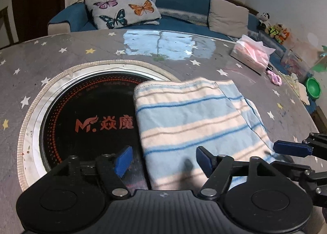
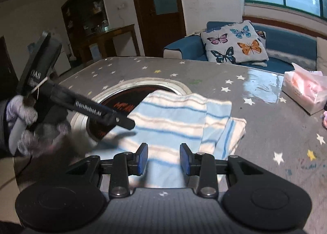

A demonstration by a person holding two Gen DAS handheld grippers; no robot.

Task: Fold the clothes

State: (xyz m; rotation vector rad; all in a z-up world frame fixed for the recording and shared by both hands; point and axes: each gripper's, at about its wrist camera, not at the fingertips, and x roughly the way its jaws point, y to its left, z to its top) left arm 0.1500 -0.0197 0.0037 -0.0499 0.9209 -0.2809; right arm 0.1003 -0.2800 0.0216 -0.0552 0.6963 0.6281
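Although the striped garment (image 1: 190,115) already lies folded into layers on the table (image 1: 61,54), both grippers hang over it open and empty: left gripper (image 1: 163,160) wide, right gripper (image 2: 163,159) narrower; 1 further fold may remain.

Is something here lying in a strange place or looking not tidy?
Yes. The folded striped cloth lies partly over the black round cooktop set into the table, not fully on the star-patterned cover. Its right layers stick out unevenly, so the fold is not square. Both grippers are open above it.
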